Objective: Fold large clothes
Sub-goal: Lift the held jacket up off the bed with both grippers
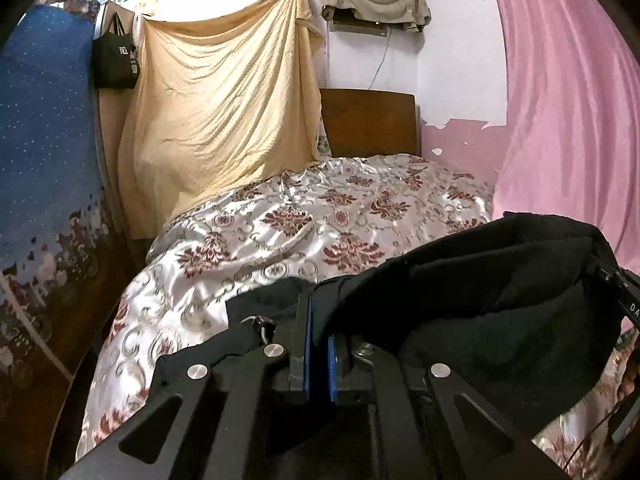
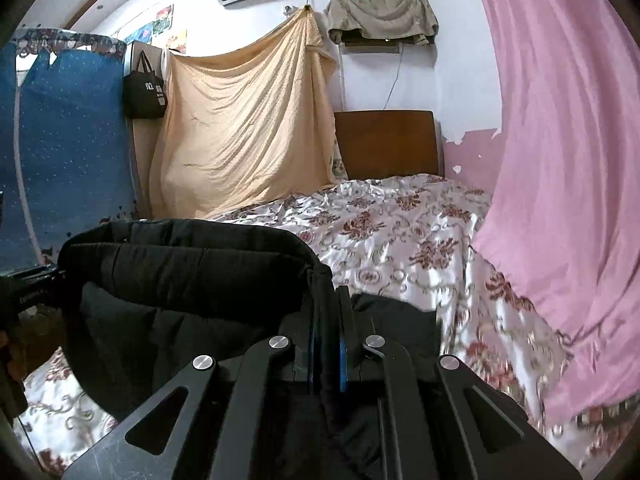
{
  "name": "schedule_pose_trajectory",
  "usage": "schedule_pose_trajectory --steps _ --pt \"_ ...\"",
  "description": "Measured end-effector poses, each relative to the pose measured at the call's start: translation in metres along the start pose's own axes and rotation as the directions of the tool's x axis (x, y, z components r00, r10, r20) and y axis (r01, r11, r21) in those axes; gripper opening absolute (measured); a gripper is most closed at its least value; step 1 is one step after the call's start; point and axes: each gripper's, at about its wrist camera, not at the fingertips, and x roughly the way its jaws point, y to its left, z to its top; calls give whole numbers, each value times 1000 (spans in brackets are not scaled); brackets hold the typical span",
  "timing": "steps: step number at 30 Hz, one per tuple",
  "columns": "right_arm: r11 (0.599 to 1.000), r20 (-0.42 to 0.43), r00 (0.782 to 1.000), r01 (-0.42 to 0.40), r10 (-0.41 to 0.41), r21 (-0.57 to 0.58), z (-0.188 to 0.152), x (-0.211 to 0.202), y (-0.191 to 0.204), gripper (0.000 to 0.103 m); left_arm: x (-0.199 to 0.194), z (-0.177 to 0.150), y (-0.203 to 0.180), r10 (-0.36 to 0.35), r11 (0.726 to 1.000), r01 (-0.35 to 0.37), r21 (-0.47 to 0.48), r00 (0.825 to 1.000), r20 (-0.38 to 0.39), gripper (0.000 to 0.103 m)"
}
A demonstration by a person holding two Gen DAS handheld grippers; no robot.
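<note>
The left gripper (image 1: 319, 312) and right gripper (image 2: 331, 308) are each clamped on an edge of the black garment (image 1: 500, 280). The garment hangs stretched between them above the floral bedspread (image 1: 320, 216).

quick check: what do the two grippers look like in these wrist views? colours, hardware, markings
Both match: matte black angular linkage arms with slot cutouts, round silver pivot bolts, jaws lined with blue pads. Left gripper has a small cable near its left finger. Right gripper looks scuffed on the lower plate. Seen from the left wrist view, the right unit's body carries partial white lettering.
</note>
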Motion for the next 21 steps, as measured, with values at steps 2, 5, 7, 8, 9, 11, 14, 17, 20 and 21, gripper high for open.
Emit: schedule_pose_trajectory --steps 2,5,7,8,9,11,14,17,20,21 --pt "1000 -1 1000 6 -6 -18 11 20 -1 7 21 12 1 -4 1000 4 -13 1000 -8 7" --pt "1000 -19 1000 3 -4 -24 27 52 -3 7 51 25 4 -15 999 13 -30 999 -37 7" --pt "1000 -36 999 -2 1 -25 33 70 -6 7 69 30 7 -22 999 20 -40 998 -62 7" --pt "1000 -54 999 -4 3 -26 37 85 -8 7 78 32 7 -25 999 22 -45 997 -73 7" --pt "1000 -68 998 -7 5 -25 39 96 -9 7 87 34 8 -27 999 23 -48 996 -85 7" --pt "1000 -94 996 -10 8 -22 40 117 -13 7 101 35 8 -27 999 22 -50 994 -102 7" --pt "999 -134 991 -4 0 -32 40 149 -14 7 124 35 6 -14 999 8 -43 992 -124 7" --pt "999 -162 987 7 -14 -45 38 175 -14 7 148 35 7 -5 999 -3 -49 989 -150 7" --pt "998 -181 983 20 -30 -57 37 195 -12 7 168 34 8 -2 998 -9 -64 985 -173 7" --pt "998 -187 982 26 -38 -65 36 202 -12 7 177 33 9 -1 997 -12 -71 983 -184 7"
